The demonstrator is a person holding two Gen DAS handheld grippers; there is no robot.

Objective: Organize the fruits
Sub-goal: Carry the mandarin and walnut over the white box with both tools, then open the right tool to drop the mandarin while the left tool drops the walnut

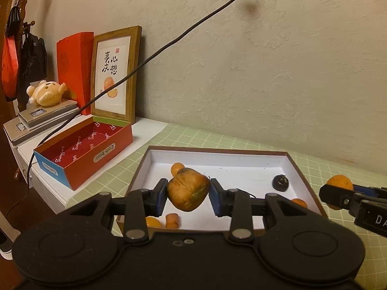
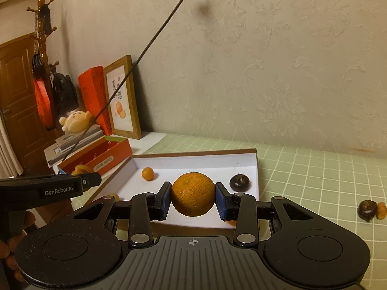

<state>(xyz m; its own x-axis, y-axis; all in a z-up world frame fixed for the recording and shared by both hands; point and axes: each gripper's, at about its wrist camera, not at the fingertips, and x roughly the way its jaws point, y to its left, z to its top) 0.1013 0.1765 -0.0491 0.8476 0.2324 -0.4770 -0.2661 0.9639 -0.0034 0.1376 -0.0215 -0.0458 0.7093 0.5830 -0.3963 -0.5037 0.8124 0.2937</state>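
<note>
A green checked mat (image 2: 314,169) covers the table in front of me, and a pale embossed wall stands right behind it. Off to the left end sit a wooden picture frame (image 1: 116,75), a tall red box (image 1: 75,67), a plush toy (image 1: 47,93) on stacked flat boxes, and a coat rack (image 2: 42,24) by a brown door. A dark cable (image 1: 169,43) slants down from the wall outlet across all of this.

I hold both claws side by side, each pointing forward and somewhat downward over the near edge of the white tray (image 1: 241,154). My left gripper (image 1: 188,192) is clenched on a bruised brownish-orange fruit (image 1: 188,189), lifted clear of the tray floor. My right gripper (image 2: 193,197) is clamped on a round mandarin (image 2: 193,197), both blue pads pressing its sides, also held above the tray.

Inside the tray lie a small orange kumquat (image 2: 147,173) toward the back left, a dark round fruit (image 2: 239,182) at the right side, and a few more small orange pieces (image 1: 172,220) along the near edge, partly hidden by my fingers. The open red carton (image 1: 82,147) left of the tray looks empty from the left view. Out on the mat at far right, another dark fruit (image 2: 367,210) touches a small orange one (image 2: 381,210).
</note>
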